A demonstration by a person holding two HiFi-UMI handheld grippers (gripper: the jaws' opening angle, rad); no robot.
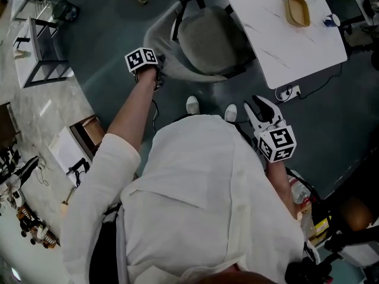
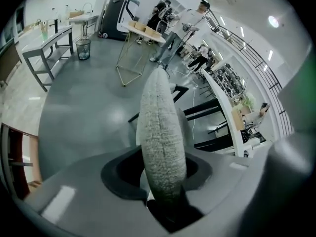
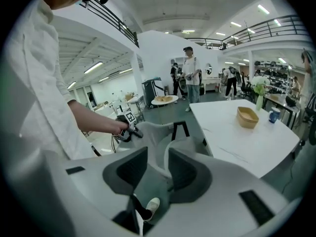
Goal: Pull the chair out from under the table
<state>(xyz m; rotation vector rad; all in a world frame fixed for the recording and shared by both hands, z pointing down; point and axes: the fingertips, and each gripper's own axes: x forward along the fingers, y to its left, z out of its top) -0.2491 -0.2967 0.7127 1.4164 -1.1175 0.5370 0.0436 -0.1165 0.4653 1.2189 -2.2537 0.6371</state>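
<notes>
The left gripper (image 1: 157, 77) is clamped on the fuzzy top rim of the grey chair (image 1: 204, 40), at its backrest, and the rim fills the gap between the jaws. The chair stands at the left edge of the white counter (image 1: 266, 46), its right side tucked under. The right gripper (image 1: 262, 106) hovers nearer the person, jaws apart and empty.
</notes>
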